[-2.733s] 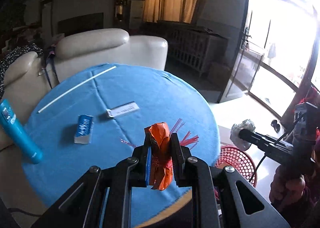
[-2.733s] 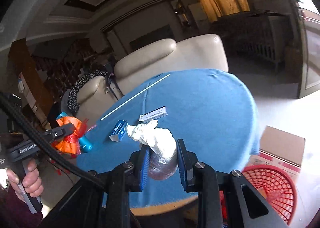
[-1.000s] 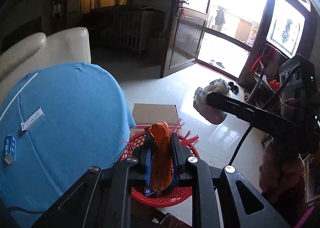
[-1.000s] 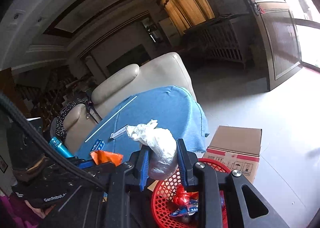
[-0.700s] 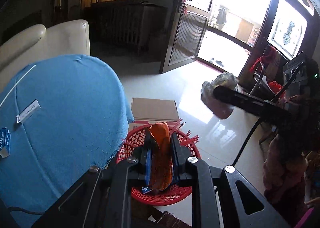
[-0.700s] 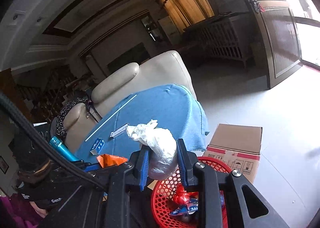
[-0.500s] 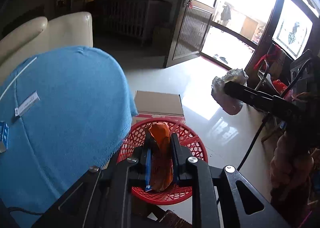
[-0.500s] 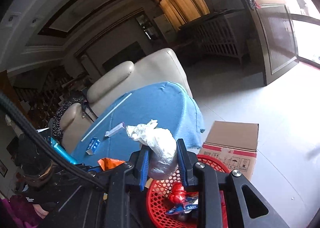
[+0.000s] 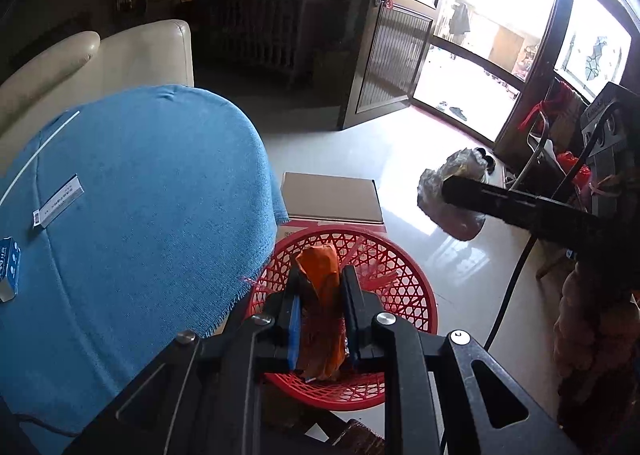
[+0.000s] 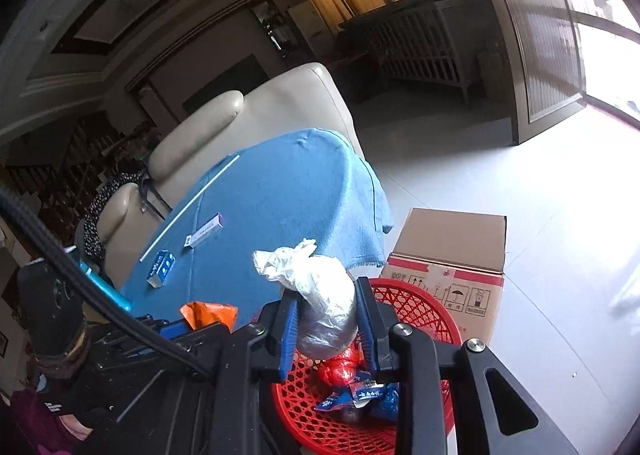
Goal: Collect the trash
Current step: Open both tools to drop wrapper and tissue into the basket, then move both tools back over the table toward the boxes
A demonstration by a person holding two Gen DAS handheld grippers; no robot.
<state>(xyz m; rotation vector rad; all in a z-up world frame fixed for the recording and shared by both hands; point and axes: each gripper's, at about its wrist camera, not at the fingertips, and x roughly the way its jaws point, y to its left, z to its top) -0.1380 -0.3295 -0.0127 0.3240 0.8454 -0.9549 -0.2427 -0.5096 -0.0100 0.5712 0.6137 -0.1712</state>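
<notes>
My left gripper (image 9: 320, 291) is shut on an orange wrapper (image 9: 320, 283) tied with red fringe and holds it above the red mesh basket (image 9: 404, 287) on the floor. My right gripper (image 10: 326, 311) is shut on a crumpled clear plastic bag (image 10: 320, 295), over the near left rim of the same basket (image 10: 420, 319); it also shows in the left wrist view (image 9: 448, 191), off to the right of the basket. The basket holds a red ball wrapper (image 10: 340, 369) and blue wrappers (image 10: 364, 395).
A round table with a blue cloth (image 9: 140, 195) stands left of the basket, with a white strip (image 9: 60, 205), a small blue box (image 9: 8, 267) and a long white straw (image 10: 188, 209) on it. A cardboard box (image 10: 448, 247) stands behind the basket. A cream armchair (image 10: 272, 111) stands beyond the table.
Both grippers have swung from over the table to the basket on the floor, each holding its trash. In the last half second the left gripper sank a little closer to the basket.
</notes>
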